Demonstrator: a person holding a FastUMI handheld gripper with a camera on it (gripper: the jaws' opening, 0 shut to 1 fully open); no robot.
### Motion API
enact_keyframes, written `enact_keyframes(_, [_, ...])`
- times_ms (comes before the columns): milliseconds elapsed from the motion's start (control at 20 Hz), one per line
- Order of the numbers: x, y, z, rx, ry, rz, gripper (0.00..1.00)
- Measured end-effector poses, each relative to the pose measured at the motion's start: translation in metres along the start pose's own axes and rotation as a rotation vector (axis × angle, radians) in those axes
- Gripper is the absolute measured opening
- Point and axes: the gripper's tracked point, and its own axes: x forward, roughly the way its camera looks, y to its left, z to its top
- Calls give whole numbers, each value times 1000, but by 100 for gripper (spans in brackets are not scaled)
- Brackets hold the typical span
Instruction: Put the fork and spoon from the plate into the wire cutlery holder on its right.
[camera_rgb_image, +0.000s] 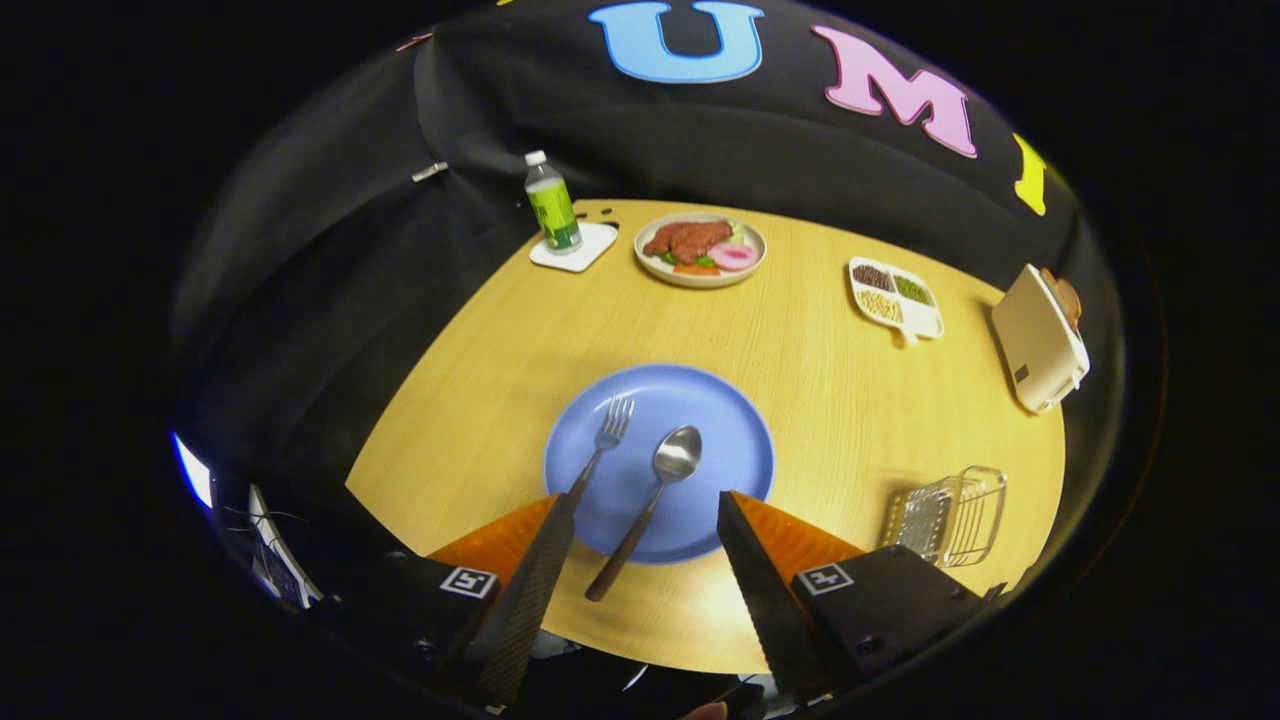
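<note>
A blue plate (722, 452) lies on the wooden table just ahead of my fingers. A fork (603, 440) rests on the plate's left half, tines pointing away, its handle running down behind my left finger (530, 585). A spoon (660, 478) lies beside it, and its dark handle reaches over the plate's near rim into the gap between my fingers. My gripper (645, 505) is open and hovers above the plate's near edge, holding nothing. The wire cutlery holder (948, 516) stands to the right of the plate, just beyond my right finger (760, 570).
Farther back stand a green-labelled bottle (552, 204) on a white coaster, a plate of food (700, 250) and a divided snack dish (895, 297). A cream toaster (1040, 338) sits at the table's right edge. Bare wood lies between the blue plate and these.
</note>
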Motion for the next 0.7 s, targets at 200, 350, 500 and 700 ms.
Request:
enact_keyframes(200, [47, -5, -29, 93, 120, -35, 85])
enact_keyframes(350, [73, -11, -44, 148, 194, -62, 82])
enact_keyframes(500, [91, -14, -40, 190, 205, -87, 75])
enact_keyframes(700, [104, -19, -36, 183, 218, -122, 71])
